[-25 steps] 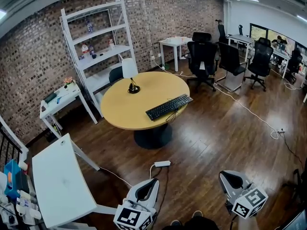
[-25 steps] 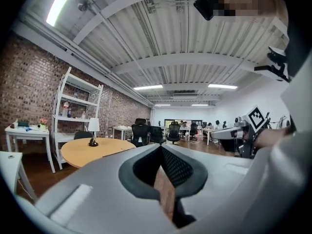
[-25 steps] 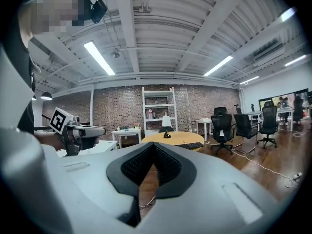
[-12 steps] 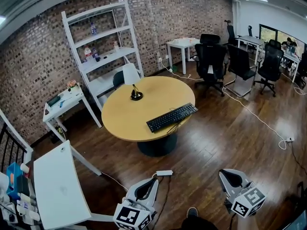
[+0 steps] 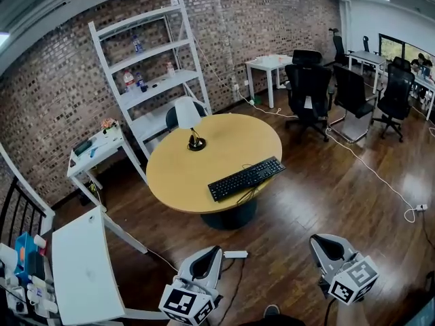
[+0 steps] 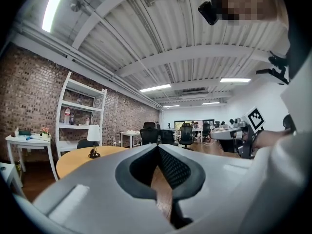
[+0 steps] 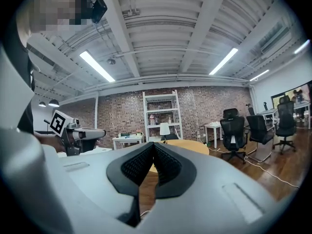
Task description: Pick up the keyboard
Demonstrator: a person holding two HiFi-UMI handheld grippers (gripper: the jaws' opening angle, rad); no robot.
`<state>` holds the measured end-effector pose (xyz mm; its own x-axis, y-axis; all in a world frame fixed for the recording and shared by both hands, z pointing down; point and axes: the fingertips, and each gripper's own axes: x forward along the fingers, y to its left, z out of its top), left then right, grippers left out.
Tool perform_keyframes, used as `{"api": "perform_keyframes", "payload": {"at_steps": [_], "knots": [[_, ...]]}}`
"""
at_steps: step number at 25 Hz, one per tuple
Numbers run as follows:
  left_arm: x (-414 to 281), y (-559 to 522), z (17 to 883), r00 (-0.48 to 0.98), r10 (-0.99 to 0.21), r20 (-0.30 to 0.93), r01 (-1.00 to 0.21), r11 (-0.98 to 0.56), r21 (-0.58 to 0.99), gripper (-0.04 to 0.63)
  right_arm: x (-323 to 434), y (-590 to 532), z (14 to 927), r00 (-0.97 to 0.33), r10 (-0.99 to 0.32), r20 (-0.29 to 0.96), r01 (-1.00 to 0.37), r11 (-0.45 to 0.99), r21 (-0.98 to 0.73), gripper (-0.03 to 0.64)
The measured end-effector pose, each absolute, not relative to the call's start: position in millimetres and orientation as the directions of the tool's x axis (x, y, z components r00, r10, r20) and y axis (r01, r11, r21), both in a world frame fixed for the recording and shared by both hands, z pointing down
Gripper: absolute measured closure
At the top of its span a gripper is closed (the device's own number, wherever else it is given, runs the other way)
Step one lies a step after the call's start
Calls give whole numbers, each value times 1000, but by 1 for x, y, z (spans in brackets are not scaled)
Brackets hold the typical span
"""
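Head view: black keyboard [image 5: 247,178] lies at the round bench's [image 5: 183,175] near edge, well apart from left gripper [image 5: 215,250] and right gripper [image 5: 319,241]; likely light, stiff; grasp both short ends; left gripper view: jaws just clenched, empty; right gripper view: jaws clenched, empty.

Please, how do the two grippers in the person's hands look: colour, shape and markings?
Both the left gripper and the right gripper have a smooth light grey shell that narrows to the tips, with black ribbed pads inside the jaws. Each carries a white cube with black square markers.
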<state>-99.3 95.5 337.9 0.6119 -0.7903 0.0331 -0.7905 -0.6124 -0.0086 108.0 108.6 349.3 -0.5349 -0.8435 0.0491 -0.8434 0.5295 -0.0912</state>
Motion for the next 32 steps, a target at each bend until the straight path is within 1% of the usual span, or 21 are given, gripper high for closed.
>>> {"api": "perform_keyframes", "payload": {"at_steps": [8, 12, 23, 32], "knots": [[-69, 44, 344, 590, -806, 41, -807, -591, -18, 594, 133, 44, 349, -558, -828, 53, -829, 553, -82, 612], [-68, 13, 339, 589, -807, 36, -808, -590, -10, 594, 129, 11, 354, -570, -819, 62, -820, 563, -100, 587], [-109, -120, 353, 632, -774, 36, -775, -631, 28, 594, 92, -113, 363, -513, -852, 105, -858, 503, -105, 548], [-145, -217, 361, 674, -737, 50, -739, -673, 22, 595, 61, -210, 366, -463, -878, 122, -886, 453, -101, 523]]}}
